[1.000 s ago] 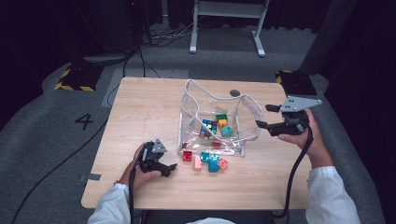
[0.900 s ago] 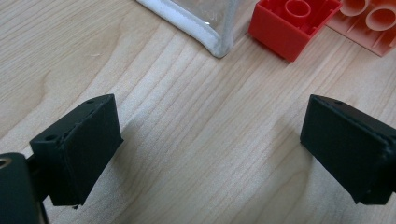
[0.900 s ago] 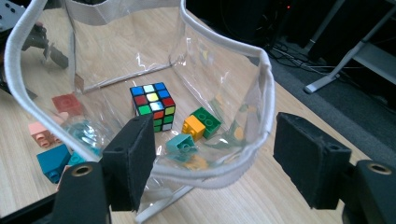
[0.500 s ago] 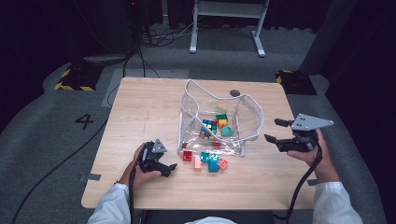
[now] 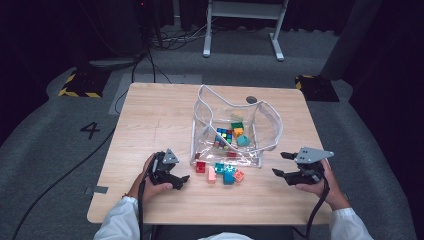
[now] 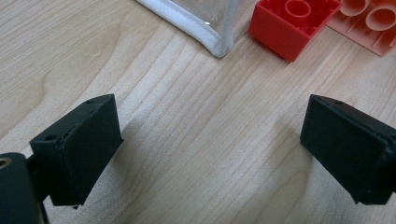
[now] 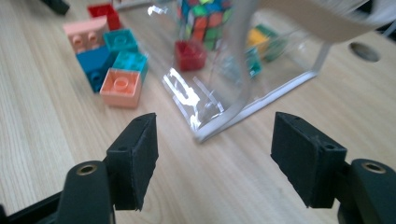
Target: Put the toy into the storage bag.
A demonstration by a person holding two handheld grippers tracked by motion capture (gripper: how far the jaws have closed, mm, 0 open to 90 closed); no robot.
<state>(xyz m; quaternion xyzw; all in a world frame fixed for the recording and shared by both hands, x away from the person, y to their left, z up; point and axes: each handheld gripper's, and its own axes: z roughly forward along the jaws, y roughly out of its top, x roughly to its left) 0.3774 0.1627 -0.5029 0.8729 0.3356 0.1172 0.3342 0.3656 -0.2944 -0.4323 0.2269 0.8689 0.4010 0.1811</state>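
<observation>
The left tongs (image 5: 181, 181) rest low on the desk (image 5: 150, 120) with their jaws wide apart and nothing between them — just ahead of them lie a red brick (image 6: 292, 24) and the white-edged corner of the clear bag (image 6: 205, 28), both apart from the pads. The right tongs (image 5: 281, 165) hover at the desk's right side, jaws likewise spread and gripping nothing, having closed slightly just now. They point at the near corner of the clear bag (image 7: 224, 116), which lies just beyond the pads without touching them. To one side of that corner sits a loose cluster of bricks (image 5: 224, 172) — salmon, teal, blue, pink, red. Farther off, inside the bag, lie a colour-tiled puzzle cube (image 5: 222, 137) and more bricks.
</observation>
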